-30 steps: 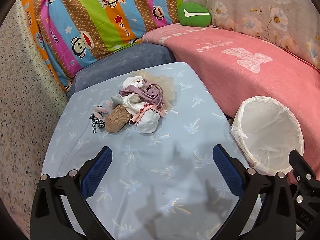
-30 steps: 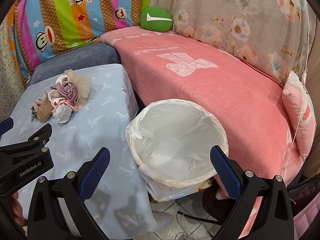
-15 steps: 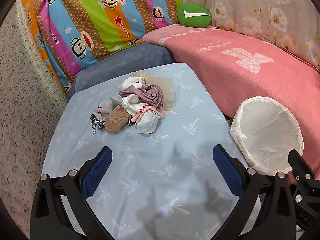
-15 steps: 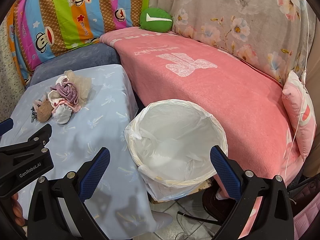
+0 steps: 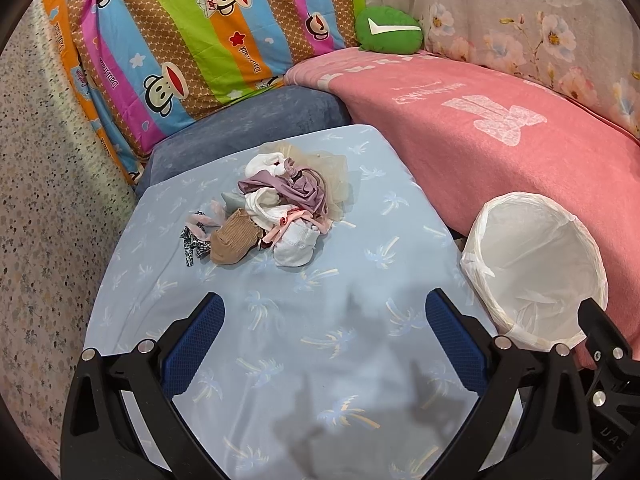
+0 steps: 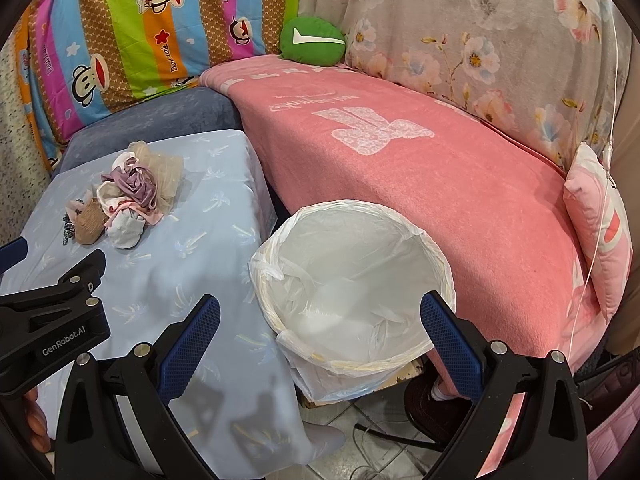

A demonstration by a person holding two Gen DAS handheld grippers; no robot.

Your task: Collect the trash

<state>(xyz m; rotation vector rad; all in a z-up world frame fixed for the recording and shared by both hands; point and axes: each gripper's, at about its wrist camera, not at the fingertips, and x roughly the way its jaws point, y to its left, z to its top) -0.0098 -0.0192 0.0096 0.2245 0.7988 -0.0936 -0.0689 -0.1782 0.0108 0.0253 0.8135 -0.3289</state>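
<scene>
Left gripper [image 5: 324, 332] spread wide, empty; right gripper [image 6: 320, 332] likewise.

Pile [image 5: 272, 216] lies on table [image 5: 280, 360], far of centre; bin [image 5: 536, 276] stands right of table, with sofa [image 5: 500, 144] behind it.

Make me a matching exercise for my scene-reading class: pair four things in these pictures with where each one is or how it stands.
Column 1
1. heap of small crumpled cloth scraps
2. white plastic-lined round bin
3. green oval cushion
4. left gripper

Column 2
A. at the back of the pink blanket, against the striped and floral covers
B. open, over bare tablecloth
C. on the pale blue palm-print tablecloth
D. between the table and the pink blanket, empty

Pairs: 1-C, 2-D, 3-A, 4-B
</scene>
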